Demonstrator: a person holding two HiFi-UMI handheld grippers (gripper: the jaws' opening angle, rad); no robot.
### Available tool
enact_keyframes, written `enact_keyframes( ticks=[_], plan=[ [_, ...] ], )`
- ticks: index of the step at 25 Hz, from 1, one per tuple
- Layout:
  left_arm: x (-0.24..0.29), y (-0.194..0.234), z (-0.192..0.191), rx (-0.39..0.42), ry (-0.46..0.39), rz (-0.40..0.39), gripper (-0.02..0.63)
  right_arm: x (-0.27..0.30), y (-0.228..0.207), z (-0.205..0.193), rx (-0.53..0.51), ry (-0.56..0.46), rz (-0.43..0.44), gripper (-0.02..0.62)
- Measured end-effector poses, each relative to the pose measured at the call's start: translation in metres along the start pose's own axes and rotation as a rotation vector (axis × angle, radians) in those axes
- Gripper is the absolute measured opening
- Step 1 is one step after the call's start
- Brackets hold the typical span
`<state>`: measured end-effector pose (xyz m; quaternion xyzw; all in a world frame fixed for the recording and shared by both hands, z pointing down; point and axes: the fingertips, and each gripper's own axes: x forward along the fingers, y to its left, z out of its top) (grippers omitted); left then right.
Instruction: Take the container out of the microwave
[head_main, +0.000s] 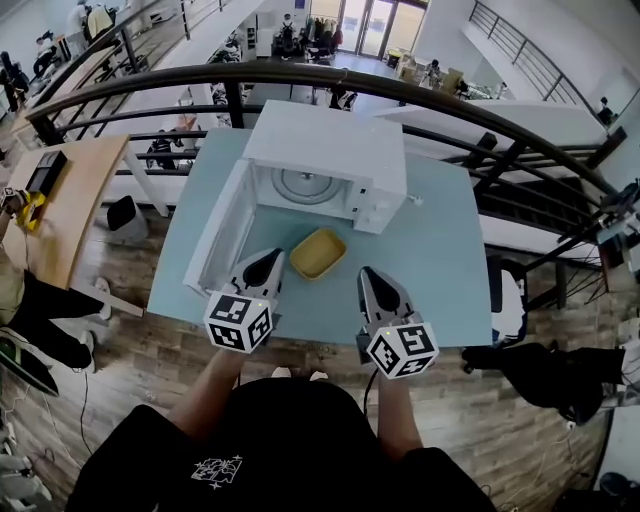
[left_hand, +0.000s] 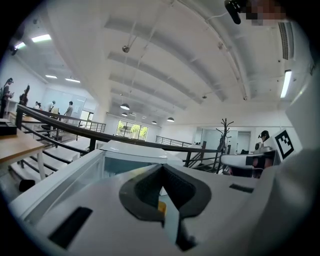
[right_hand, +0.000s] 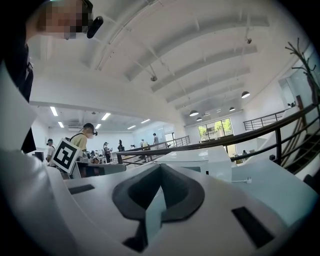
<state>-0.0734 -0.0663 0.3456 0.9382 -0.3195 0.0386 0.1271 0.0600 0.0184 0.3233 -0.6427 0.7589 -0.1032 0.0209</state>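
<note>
- Step: the container (head_main: 317, 252) is already out of the microwave (head_main: 330, 150). It sits on the tabletop (head_main: 440, 260) just in front of the open oven, about midway between the left and right edges. I judge the task's main step done.
- The door (head_main: 222, 230) stands swung out toward the left edge, and the oven shows only its bare turntable (head_main: 305, 183).
- Left gripper (head_main: 270, 260): its jaws are pressed together with nothing between them. It hangs over the near edge, just left of the container and apart from it. In the left gripper view, a sliver of yellow shows past its closed tips (left_hand: 162, 192).
- Right gripper (head_main: 372, 277): its jaws are also closed and hold nothing (right_hand: 159, 195). It is over the near edge, just right of the container.
- Next move, as I judge it: nothing more is needed for the container. If the door is to be shut, the left gripper is the nearer one to push it.
- Container: upright with its open side up and empty. It is a rounded rectangle whose long axis runs roughly left to right, the right end turned slightly toward the microwave.
</note>
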Motion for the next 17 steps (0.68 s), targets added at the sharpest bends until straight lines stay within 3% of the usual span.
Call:
enact_keyframes(
  ticks=[17],
  plan=[
    [-0.002,-0.032,0.004,0.079,-0.004,-0.038,0.008,-0.006,-0.009,0.009,-0.021,-0.008,0.034,0.006]
  ],
)
